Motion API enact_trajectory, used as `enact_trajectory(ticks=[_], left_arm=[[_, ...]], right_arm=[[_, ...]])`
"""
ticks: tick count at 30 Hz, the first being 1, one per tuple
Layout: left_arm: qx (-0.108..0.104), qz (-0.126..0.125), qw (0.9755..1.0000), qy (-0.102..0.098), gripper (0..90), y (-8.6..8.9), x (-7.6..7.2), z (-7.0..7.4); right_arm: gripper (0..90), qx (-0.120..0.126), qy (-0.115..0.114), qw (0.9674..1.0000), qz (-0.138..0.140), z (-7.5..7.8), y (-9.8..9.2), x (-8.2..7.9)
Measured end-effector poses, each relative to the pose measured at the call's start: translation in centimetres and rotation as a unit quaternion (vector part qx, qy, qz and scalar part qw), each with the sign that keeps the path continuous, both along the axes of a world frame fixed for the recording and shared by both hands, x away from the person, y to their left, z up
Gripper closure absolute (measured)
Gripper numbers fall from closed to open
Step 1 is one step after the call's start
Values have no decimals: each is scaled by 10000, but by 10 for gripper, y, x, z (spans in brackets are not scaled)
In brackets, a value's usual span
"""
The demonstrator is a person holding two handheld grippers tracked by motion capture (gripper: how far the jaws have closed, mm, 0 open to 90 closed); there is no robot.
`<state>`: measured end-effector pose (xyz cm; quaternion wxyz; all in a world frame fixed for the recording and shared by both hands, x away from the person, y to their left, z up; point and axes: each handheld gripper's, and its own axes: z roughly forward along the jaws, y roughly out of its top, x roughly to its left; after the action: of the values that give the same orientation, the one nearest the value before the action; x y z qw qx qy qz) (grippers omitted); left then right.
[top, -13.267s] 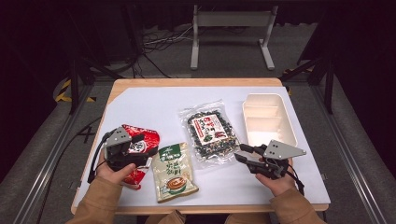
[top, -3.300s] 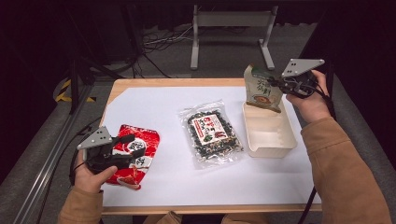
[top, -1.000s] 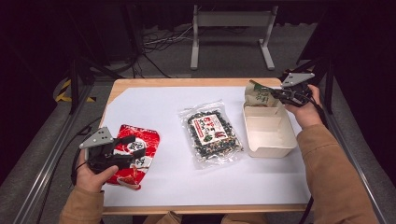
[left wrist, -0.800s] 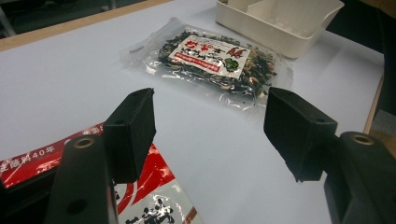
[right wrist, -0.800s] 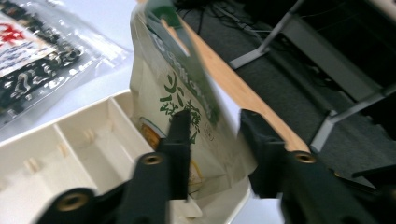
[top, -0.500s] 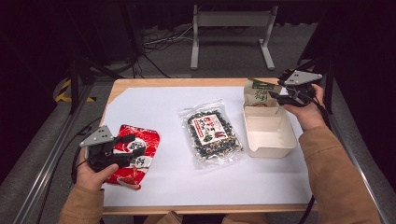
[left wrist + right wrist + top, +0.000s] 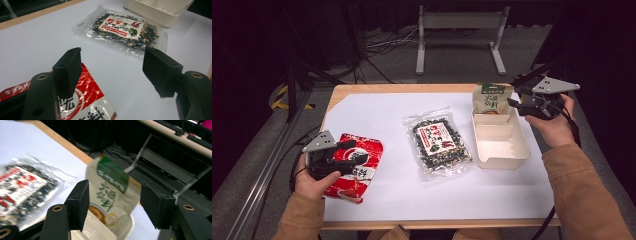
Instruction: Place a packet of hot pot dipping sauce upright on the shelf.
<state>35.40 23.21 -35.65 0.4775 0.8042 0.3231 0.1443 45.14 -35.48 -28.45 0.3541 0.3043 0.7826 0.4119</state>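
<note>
A green and beige pouch stands upright in the far end of the white tray, leaning on its back wall. My right gripper hovers just right of the pouch, open, and the pouch shows beyond the gap between the jaws of this gripper. A red snack packet lies at the table's front left. My left gripper rests over the packet, open and holding nothing. In the left gripper view the red packet lies under the left jaw of my left gripper.
A clear packet of dark mix with a red and white label lies mid-table, and it appears again ahead of the left jaws. White paper covers the wooden table. A metal stand is on the floor behind.
The right gripper carried the green pouch from the table's front to the tray, lowered it into the far end and opened. The left gripper stayed over the red packet.
</note>
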Motion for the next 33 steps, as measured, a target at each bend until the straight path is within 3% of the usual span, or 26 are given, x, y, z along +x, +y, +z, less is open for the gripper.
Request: enact_trajectory(ticks=[5,13,15,19,25,31,33], left_arm=[[81,130,9998,-130,339,3,1,0],[-25,145,9998,-108,384,8,2,-1],[-49,134,9999,-69,384,9,3,-1],[-35,174,9998,-35,358,11,5,-3],[-67,130,9999,-67,338,11,6,-3],[62,162,9997,-176,329,14,8,1],[213,230,9993,-210,324,15,10,4]], right_arm=[[398,133,29,9997,186,1,8,-18],[389,408,163,9976,531,-4,19,-38],[388,597,251,9958,649,-7,25,-48],[383,692,359,9946,682,-11,30,-53],[379,945,682,9901,779,-21,36,-62],[379,953,884,9871,937,-29,44,-68],[396,924,986,9859,989,-32,47,-68]])
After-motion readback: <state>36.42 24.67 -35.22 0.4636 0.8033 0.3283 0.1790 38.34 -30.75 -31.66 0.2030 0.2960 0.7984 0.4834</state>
